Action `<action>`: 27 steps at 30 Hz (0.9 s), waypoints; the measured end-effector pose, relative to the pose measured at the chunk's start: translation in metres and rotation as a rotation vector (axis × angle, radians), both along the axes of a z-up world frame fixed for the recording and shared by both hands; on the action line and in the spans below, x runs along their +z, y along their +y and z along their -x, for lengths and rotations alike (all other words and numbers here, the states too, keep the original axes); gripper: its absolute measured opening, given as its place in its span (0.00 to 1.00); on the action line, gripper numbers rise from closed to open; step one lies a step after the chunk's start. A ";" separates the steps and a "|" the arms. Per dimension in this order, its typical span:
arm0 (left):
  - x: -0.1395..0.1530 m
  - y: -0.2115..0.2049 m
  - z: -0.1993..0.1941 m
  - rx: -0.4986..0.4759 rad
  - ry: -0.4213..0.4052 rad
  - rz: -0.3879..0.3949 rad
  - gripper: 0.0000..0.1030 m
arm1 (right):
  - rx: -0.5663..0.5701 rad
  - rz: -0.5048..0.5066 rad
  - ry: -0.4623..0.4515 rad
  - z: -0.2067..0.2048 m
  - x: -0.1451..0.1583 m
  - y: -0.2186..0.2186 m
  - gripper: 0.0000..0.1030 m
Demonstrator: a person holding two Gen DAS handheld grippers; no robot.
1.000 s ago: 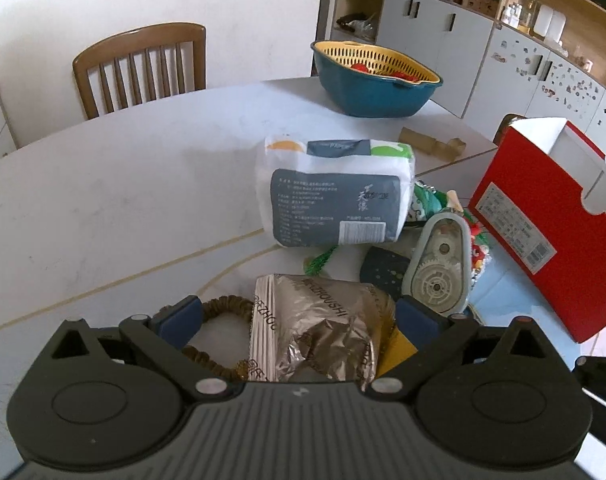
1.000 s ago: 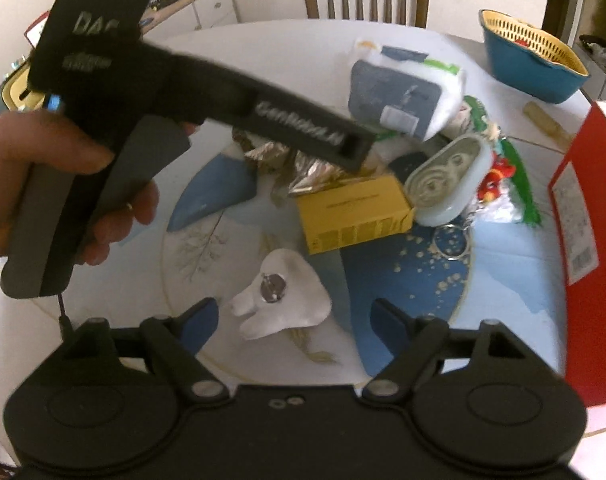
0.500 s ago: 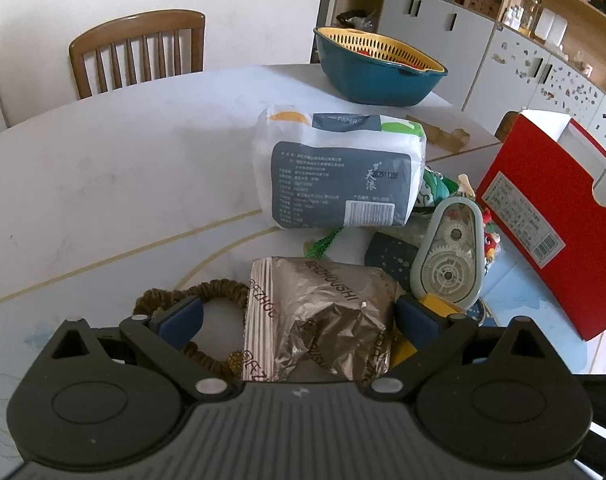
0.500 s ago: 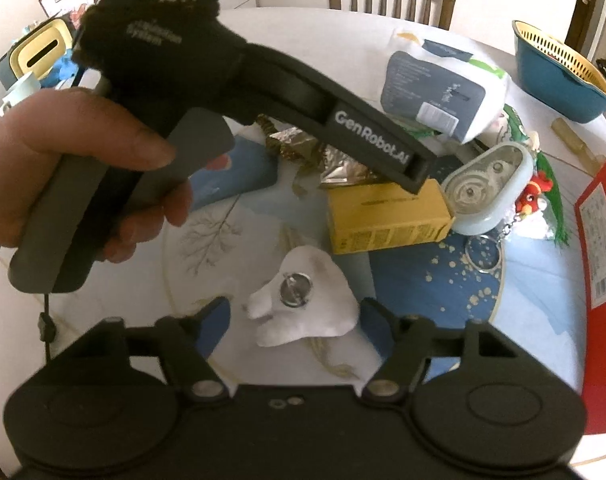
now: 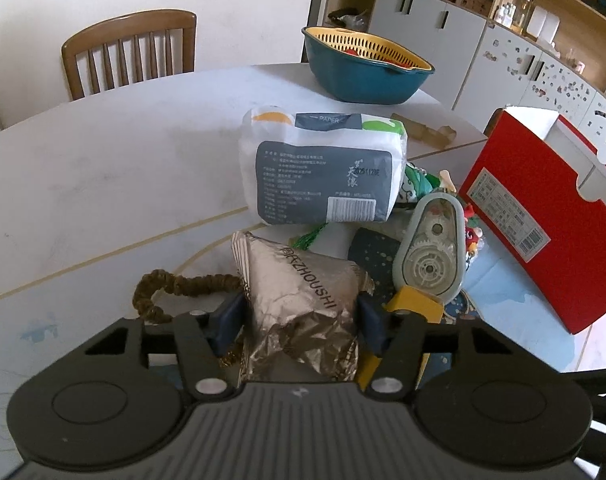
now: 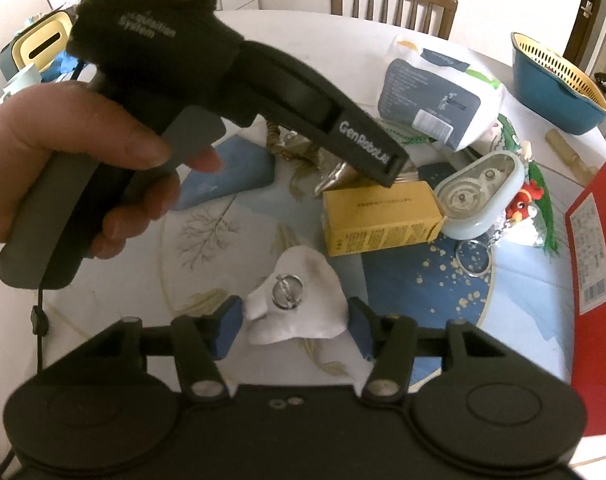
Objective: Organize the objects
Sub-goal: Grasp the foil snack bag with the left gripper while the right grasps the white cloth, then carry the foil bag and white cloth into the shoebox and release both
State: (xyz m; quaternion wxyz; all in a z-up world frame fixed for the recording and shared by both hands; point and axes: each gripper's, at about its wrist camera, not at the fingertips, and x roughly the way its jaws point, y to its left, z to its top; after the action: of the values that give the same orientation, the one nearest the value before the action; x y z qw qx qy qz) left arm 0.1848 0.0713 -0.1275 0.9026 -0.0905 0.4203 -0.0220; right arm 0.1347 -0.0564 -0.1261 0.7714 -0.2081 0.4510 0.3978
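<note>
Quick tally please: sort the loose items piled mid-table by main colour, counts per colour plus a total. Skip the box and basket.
White: 2, tissue pack, tooth-shaped plush
Gold/brown: 2, foil snack bag, brown scrunchie
Yellow: 1, small yellow carton
Pale green: 1, tape dispenser
Red/green: 1, rooster keychain
Total: 7

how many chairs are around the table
1 for sure: a wooden chair at the table's far edge, behind the tissue pack. A brown curved edge beside the red box may be a second; others could be out of view.
</note>
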 end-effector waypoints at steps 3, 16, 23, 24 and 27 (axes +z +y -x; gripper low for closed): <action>0.002 0.001 0.001 0.011 0.013 -0.012 0.54 | -0.010 -0.012 0.008 -0.001 0.002 -0.005 0.50; 0.046 0.002 0.025 0.047 0.029 -0.021 0.52 | -0.068 -0.089 0.032 -0.003 0.048 -0.040 0.50; 0.081 -0.013 0.037 0.028 0.018 -0.016 0.52 | -0.071 -0.134 0.021 -0.011 0.079 -0.064 0.50; 0.086 -0.017 0.038 0.021 0.013 -0.018 0.52 | -0.070 -0.145 0.018 -0.012 0.085 -0.069 0.50; 0.101 -0.030 0.040 0.005 0.000 -0.013 0.52 | -0.086 -0.159 0.006 -0.020 0.097 -0.082 0.50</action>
State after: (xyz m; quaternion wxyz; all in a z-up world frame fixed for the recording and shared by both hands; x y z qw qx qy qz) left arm 0.1447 0.0417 -0.0269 0.9032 -0.0855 0.4204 -0.0169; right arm 0.1550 -0.1386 -0.0296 0.8003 -0.1255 0.4290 0.3996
